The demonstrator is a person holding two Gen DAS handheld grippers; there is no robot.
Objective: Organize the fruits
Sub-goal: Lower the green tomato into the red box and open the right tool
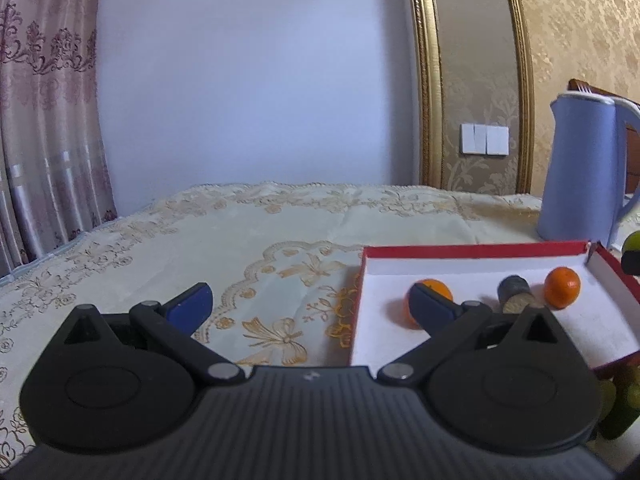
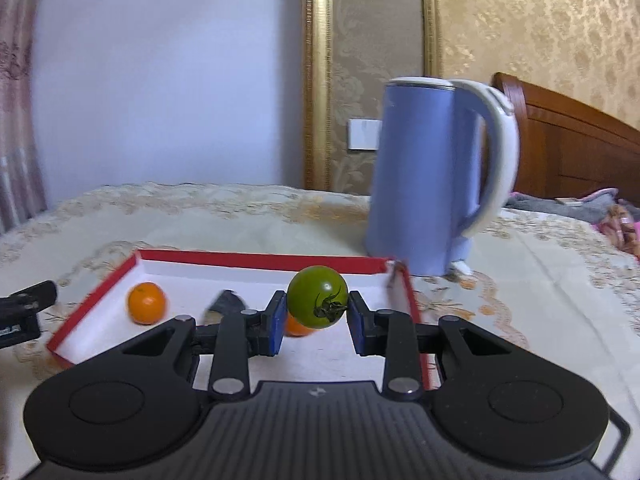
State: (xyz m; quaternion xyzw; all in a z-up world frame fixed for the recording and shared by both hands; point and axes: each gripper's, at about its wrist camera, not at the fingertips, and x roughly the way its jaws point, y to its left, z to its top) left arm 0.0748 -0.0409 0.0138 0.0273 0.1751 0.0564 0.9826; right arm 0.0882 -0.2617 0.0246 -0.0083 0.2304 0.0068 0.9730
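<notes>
Right hand-held gripper (image 2: 317, 318) w/ green tomato (image 2: 317, 297) over tray edge (image 2: 256, 261).

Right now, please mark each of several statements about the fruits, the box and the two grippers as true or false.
1. The right gripper holds a green tomato. True.
2. The left gripper holds an orange. False: its fingers are wide open, with nothing between them.
3. Two oranges lie in the red box. True.
4. The kettle stands inside the box. False: it stands behind it, on the tablecloth.
</notes>
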